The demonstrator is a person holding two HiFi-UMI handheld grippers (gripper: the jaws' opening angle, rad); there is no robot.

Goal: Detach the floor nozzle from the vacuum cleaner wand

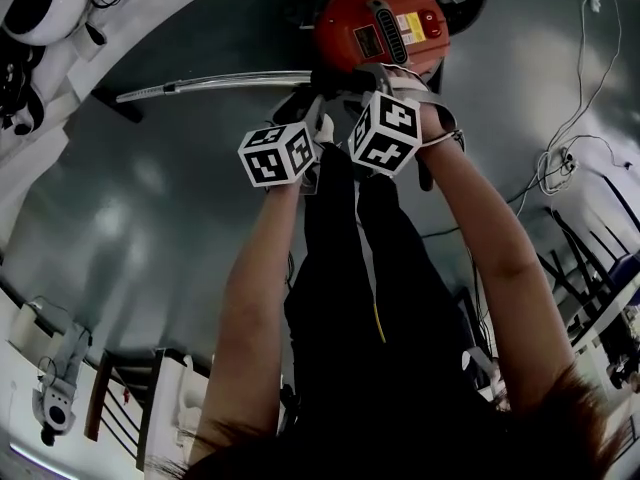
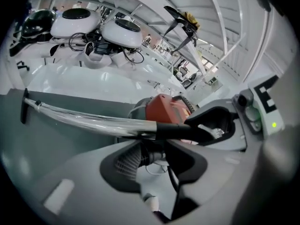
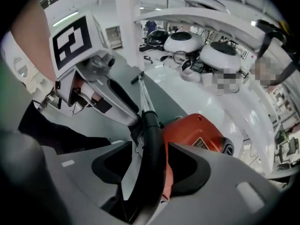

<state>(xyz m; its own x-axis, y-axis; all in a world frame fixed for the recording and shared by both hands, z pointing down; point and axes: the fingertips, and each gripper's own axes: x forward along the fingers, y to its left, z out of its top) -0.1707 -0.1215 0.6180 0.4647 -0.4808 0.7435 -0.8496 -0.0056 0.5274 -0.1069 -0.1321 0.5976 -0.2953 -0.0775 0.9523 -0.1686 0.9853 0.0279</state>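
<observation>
The red vacuum body (image 1: 380,23) lies on the grey floor. Its chrome wand (image 1: 230,81) runs left to a small dark end piece (image 1: 112,103), seen also in the left gripper view (image 2: 23,106); I cannot tell whether that piece is the nozzle. The wand's black handle tube (image 3: 152,144) passes between the jaws of my right gripper (image 3: 150,168), with gaps on both sides, so it is open. My left gripper (image 2: 154,163) stands open just under the wand (image 2: 89,118), a ribbed hose (image 2: 129,161) and a cable in its gap. Both grippers sit side by side at the handle (image 1: 345,80).
White rounded machines (image 2: 75,22) with cables stand beyond the floor's edge. Loose cables (image 1: 560,158) trail at the right, with dark frames (image 1: 600,258) further right. The person's dark trousers (image 1: 360,298) fill the middle below the grippers.
</observation>
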